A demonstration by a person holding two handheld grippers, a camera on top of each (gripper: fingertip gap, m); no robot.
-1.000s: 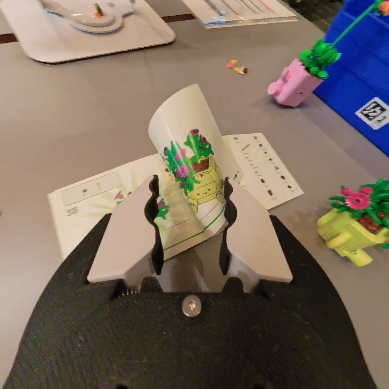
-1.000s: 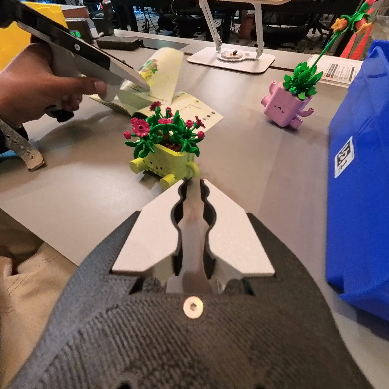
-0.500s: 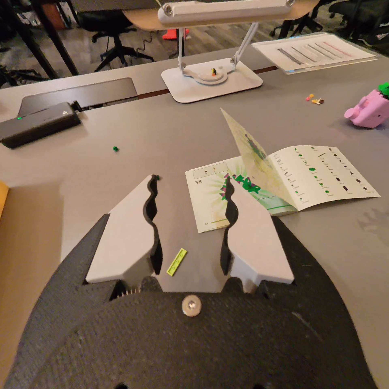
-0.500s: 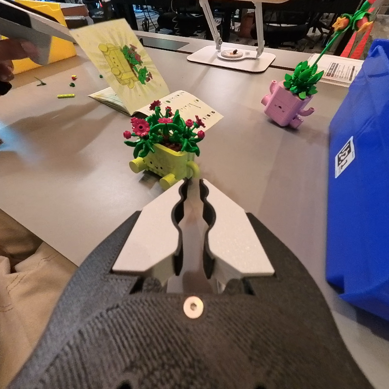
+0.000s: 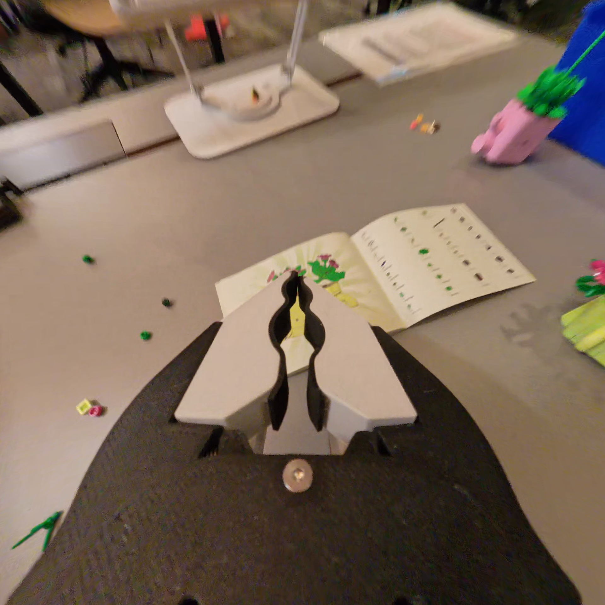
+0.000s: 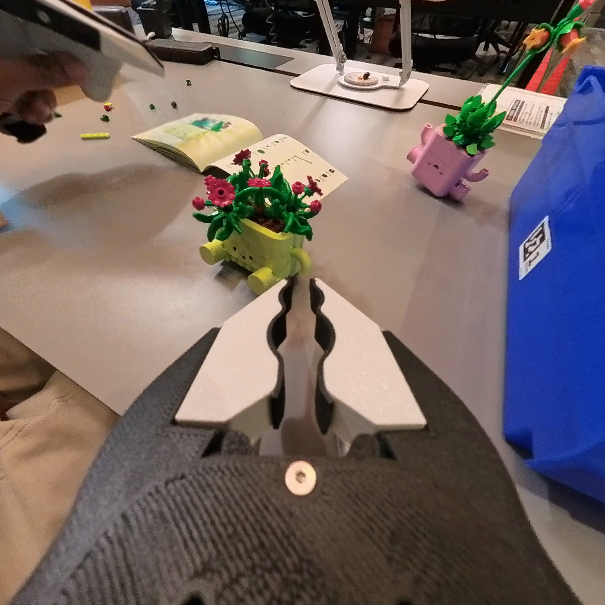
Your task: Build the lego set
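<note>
Fingers of the left gripper [image 5: 297, 278] are closed tip to tip with nothing between them, hovering over the near-left corner of the open paper instruction booklet [image 5: 386, 271] that lies flat on the grey bench [image 5: 229, 203]. The right gripper [image 6: 302, 283] has its fingers nearly together, a narrow gap showing and nothing in it.

What the next move likely turns on is the lime-yellow brick flowerpot figure with red blossoms and green stems [image 6: 258, 229]. It stands upright on the bench just ahead of the right fingertips and slightly to their left, its round foot close to the left one (I cannot tell whether they touch). Its little face points toward the right gripper and a touch leftward; its long axis runs up through the stems. The right gripper is clearly the nearer one; in the left wrist view the pot only shows at the far right edge.

Loose parts lie to the left of the booklet: small green studs [image 5: 145, 335], a yellow tile beside a pink flower piece [image 5: 90, 408], and a long lime-yellow plate [image 6: 95, 136] lying roughly crosswise, nearer the left gripper. The pink brick pot with a green succulent top [image 6: 448, 163] stands well apart by the blue bin [image 6: 563, 262].
</note>
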